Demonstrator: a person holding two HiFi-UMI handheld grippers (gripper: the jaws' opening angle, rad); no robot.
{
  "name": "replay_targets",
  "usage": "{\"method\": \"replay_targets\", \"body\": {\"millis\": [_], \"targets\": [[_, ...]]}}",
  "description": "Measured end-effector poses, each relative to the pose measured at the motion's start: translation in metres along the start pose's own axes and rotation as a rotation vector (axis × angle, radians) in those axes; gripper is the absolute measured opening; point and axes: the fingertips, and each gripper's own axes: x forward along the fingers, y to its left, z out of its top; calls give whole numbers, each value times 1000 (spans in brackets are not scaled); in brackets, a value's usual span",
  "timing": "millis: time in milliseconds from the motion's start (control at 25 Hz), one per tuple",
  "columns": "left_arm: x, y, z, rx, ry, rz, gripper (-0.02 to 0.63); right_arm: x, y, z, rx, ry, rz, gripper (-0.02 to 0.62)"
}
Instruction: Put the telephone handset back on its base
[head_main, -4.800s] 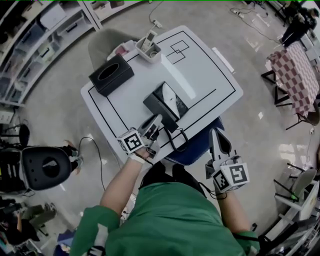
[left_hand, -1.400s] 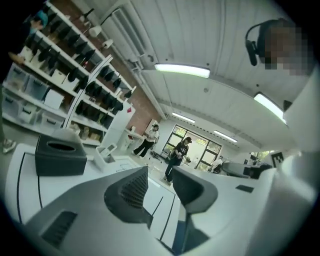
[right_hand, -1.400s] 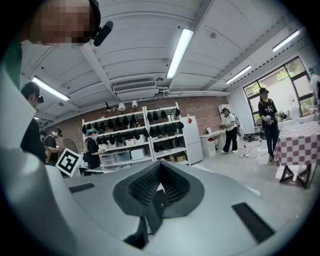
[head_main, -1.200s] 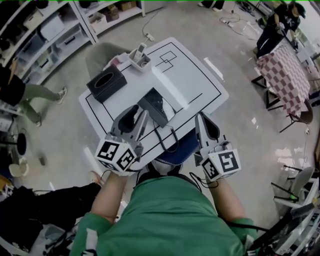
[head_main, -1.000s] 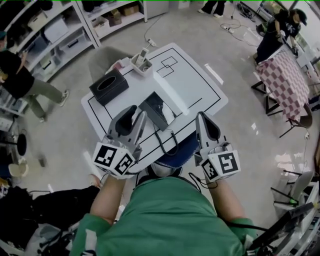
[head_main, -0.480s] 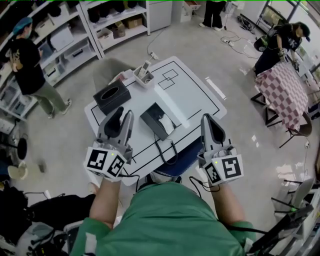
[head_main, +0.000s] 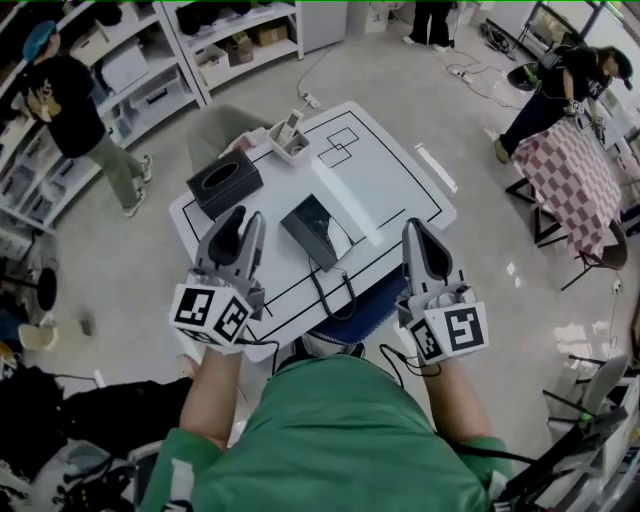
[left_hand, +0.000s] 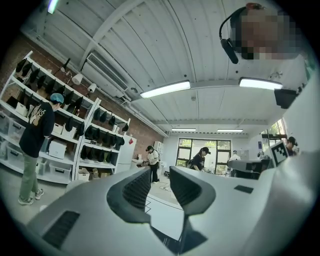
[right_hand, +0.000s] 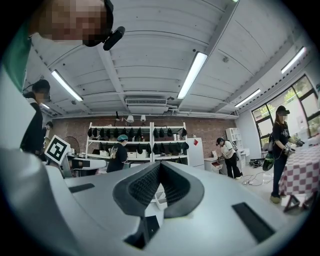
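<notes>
Black tissue box (head_main: 224, 182), small white tray (head_main: 296, 146), checkered tablecloth (head_main: 575, 175)

White surface (head_main: 390, 175) with black ruled lines, black telephone (head_main: 318, 230) with a pale panel, black box (head_main: 224, 183), grey left tongs (head_main: 243, 215) and right tongs (head_main: 412, 228) bearing black-and-white square markers, green shirt (head_main: 330, 440), red-and-white checked cloth (head_main: 575, 175), blue seat (head_main: 365, 305)
</notes>
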Motion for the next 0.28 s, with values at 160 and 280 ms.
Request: {"method": "replay_targets", "body": {"millis": [160, 280], "targets": [[1, 1, -7, -9, 13, 11, 130, -2, -4, -5, 5, 9, 0, 23], [8, 1, -7, -5, 2, 14, 130, 2, -12, -5, 1, -1, 2, 23]]}}
